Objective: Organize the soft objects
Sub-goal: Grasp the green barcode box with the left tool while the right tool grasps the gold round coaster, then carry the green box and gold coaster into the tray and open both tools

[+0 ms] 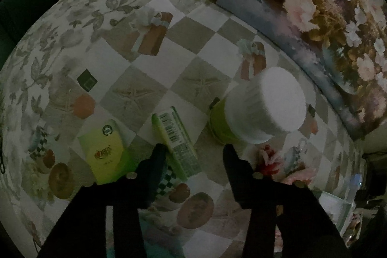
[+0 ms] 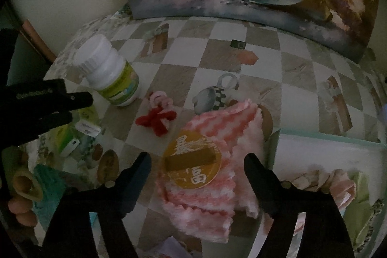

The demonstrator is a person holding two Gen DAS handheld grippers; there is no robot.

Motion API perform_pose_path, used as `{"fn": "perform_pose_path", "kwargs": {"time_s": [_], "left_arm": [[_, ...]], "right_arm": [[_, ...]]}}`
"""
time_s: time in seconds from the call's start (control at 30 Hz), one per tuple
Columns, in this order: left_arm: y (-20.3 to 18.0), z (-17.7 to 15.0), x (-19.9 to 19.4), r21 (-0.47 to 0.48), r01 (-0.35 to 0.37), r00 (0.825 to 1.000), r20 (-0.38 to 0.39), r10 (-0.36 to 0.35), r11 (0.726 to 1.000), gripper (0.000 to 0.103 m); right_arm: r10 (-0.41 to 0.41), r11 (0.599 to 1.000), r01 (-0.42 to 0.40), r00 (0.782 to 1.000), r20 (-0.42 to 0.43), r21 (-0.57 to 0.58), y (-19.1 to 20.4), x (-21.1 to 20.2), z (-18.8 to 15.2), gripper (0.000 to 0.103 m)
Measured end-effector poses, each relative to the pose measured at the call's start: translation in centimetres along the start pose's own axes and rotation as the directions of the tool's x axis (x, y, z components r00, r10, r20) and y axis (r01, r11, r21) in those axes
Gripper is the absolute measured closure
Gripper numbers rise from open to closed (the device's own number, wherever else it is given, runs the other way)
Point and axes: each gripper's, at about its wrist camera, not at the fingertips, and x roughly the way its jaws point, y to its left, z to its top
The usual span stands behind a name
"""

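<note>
A: Two views, differing. Only the right wrist shows the pink towel with a gold disc on it, near the counter's front edge.
B: Tongs?
A: Right tongs spread wide astride the towel, gripping nothing. Left tongs released, over a green box beside the white-capped bottle.

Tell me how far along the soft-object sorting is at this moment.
Early, apparently. Nothing is in hand: the right gripper is open above the pink towel, which has a gold disc lying on it. The left gripper is open near the green box. The red-and-pink yarn toy lies loose on the tablecloth.
</note>
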Motion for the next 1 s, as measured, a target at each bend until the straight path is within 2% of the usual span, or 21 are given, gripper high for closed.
{"fn": "perform_pose_path", "kwargs": {"time_s": [0.07,0.17,0.23,0.4,1.0], "left_arm": [[-0.1,-0.1,0.3,0.009,-0.014,1.000,-0.004,0.014,1.000,0.058],[0.1,-0.1,0.4,0.008,-0.016,1.000,-0.009,0.016,1.000,0.062],[0.3,-0.1,0.4,0.003,-0.013,1.000,-0.007,0.013,1.000,0.067],[0.6,-0.1,0.4,-0.010,-0.003,1.000,-0.005,0.003,1.000,0.071],[0.0,-0.2,-1.0,-0.010,0.046,0.999,0.005,-0.046,0.999,0.081]], "right_arm": [[0.002,1.000,-0.002,1.000,-0.006,-0.003,0.1,0.2,-0.1,0.034],[0.008,1.000,-0.008,1.000,-0.014,-0.005,0.0,0.5,-0.2,0.041],[0.012,1.000,-0.012,1.000,-0.009,-0.003,-0.1,0.4,-0.2,0.042],[0.023,1.000,-0.023,1.000,-0.004,-0.004,-0.2,0.3,-0.3,0.050],[0.032,0.999,-0.033,0.999,0.028,0.012,-0.3,-1.8,-0.1,0.051]]}}
